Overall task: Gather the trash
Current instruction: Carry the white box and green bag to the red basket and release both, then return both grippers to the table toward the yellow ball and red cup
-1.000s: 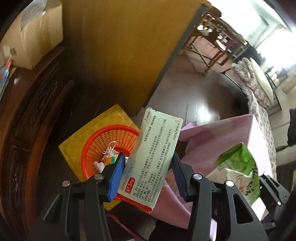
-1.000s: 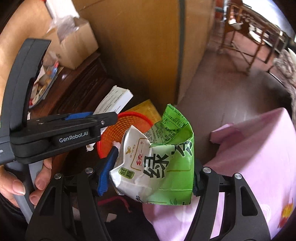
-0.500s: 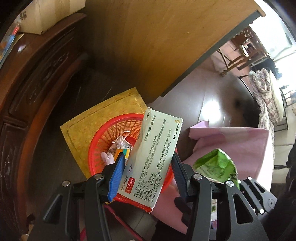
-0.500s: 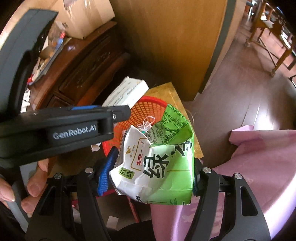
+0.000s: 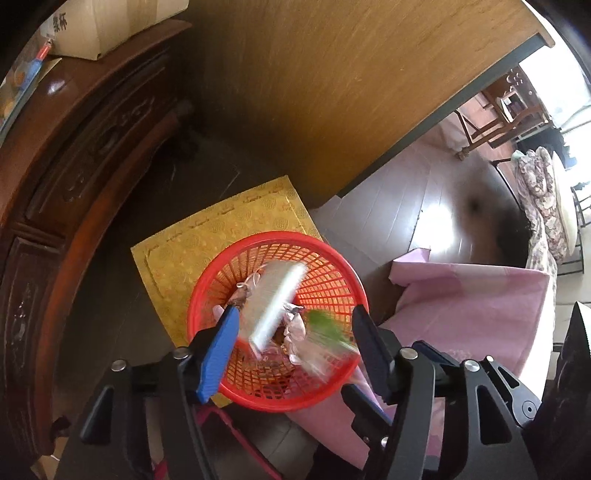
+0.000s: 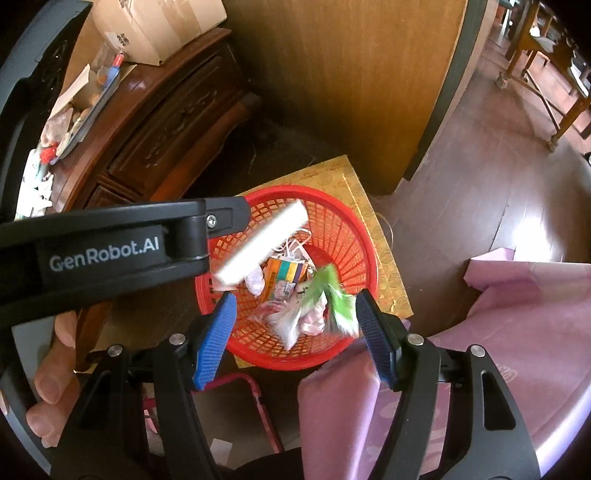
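Note:
A red mesh basket [image 5: 343, 269] [image 6: 354, 229] stands on the floor and holds several wrappers. My left gripper [image 5: 293, 339] is open above it. A white medicine box [image 5: 275, 302] [image 6: 262, 245], blurred by motion, is falling free between the left jaws into the basket. My right gripper [image 6: 293, 325] is open above the basket's near rim. A crumpled green and white bag [image 6: 327, 301] [image 5: 325, 332], also blurred, is falling free from it into the basket. The left gripper's body [image 6: 110, 254] crosses the right wrist view at the left.
The basket sits on a yellow patterned mat [image 5: 207, 236]. A dark carved wooden cabinet [image 5: 74, 147] with a cardboard box [image 6: 159, 26] on top stands at the left. A wooden panel [image 5: 332, 92] rises behind. A pink cloth-covered table [image 6: 498, 332] is at the right.
Both grippers have opened over the basket. The medicine box has left the left gripper and the green bag has left the right gripper; both are dropping into the basket.

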Motion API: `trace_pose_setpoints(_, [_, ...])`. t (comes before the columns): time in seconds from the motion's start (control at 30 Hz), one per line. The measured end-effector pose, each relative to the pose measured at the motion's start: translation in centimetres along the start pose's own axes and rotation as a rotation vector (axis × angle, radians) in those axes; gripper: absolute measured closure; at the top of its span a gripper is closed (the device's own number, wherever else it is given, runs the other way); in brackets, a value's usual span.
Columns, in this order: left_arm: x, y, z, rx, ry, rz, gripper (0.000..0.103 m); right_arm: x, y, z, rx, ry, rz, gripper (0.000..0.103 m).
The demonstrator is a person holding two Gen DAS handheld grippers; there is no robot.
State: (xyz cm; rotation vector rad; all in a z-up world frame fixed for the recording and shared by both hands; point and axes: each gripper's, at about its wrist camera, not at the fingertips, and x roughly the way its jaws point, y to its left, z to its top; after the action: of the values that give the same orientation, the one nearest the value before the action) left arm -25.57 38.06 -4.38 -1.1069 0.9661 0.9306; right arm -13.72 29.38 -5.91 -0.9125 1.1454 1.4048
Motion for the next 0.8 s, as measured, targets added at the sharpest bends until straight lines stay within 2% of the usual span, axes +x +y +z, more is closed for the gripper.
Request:
trace_pose_setpoints(0.3, [-1.3,-0.9,-0.4,0.028,-0.022,0.014,0.039,-2.2,-0.3,-1.0,0.011,-0.037,-0.011,0.037])
trace_pose_setpoints(0.8, [-5.0,-6.1,-3.5,0.173,-0.089,0.024,0.036,-8.0,-3.0,-4.9,0.111,-0.145,-0.059,0.037])
